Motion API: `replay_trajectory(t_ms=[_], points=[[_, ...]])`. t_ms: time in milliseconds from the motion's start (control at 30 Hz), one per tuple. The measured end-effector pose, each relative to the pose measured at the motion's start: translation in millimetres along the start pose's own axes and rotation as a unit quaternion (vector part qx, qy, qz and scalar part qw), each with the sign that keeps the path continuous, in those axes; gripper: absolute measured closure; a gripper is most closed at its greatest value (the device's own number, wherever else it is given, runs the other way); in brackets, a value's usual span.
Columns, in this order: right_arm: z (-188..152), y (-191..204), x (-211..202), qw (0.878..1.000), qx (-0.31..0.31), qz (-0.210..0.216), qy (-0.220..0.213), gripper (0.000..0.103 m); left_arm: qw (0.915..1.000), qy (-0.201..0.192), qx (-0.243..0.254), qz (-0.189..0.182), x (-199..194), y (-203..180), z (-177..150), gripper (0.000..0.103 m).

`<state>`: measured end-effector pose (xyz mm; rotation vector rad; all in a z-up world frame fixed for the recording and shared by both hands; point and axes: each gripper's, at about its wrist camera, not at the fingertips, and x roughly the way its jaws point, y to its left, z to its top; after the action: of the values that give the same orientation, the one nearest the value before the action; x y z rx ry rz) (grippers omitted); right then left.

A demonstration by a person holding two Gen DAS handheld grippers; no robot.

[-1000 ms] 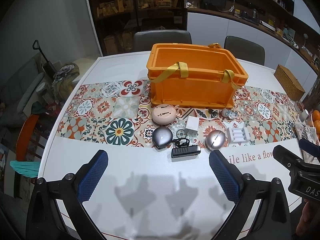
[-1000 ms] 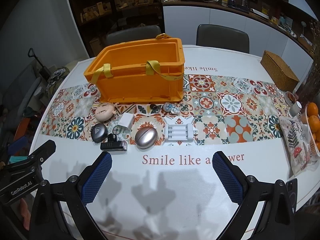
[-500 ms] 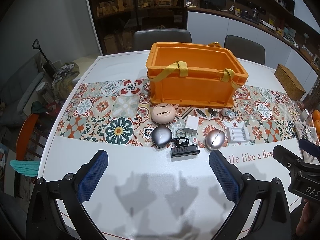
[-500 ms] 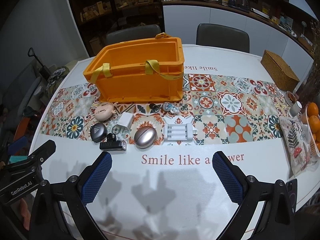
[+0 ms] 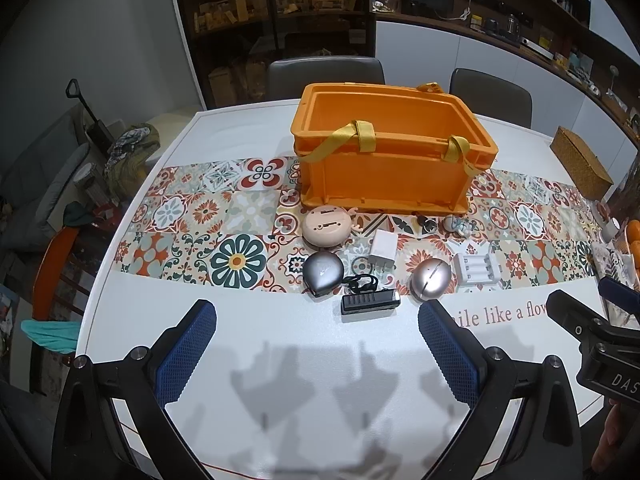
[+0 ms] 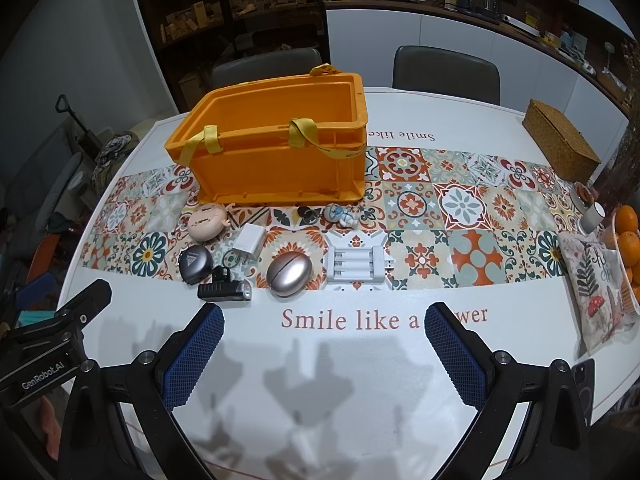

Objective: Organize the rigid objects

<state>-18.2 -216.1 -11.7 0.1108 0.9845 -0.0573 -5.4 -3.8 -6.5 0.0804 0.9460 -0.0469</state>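
Nothing has gone into the orange crate (image 5: 394, 160) as far as I can see; from both angles its inside looks bare, and it sits at the back of the patterned runner (image 5: 200, 220) on the white table (image 5: 304, 380). All the small things lie in a loose cluster in front of it: a pink round case (image 5: 326, 226) closest to the crate wall, a white plug (image 5: 383, 247) beside it, a grey teardrop-shaped case (image 5: 322, 273), a silver egg-shaped case (image 5: 431, 279), a white battery charger (image 5: 477, 269), a black bike light (image 5: 370, 302) at the near edge of the group, and a little astronaut figure (image 6: 341, 215) near the crate's foot. The left gripper (image 5: 316, 354) is spread wide and holds nothing, hovering over bare table short of the cluster. The right gripper (image 6: 322, 354) is spread wide too, empty, above the printed lettering. So I'd say the sorting is at its very start, with every piece yet to be lifted in.
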Motion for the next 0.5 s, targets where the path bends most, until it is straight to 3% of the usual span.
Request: replay_trajectory(t_ms=[500], points=[[-4, -12, 17, 1.0, 0.011, 0.004, 0.021, 0.002, 0.9993, 0.033, -0.016, -0.003, 22, -9, 5, 0.0]])
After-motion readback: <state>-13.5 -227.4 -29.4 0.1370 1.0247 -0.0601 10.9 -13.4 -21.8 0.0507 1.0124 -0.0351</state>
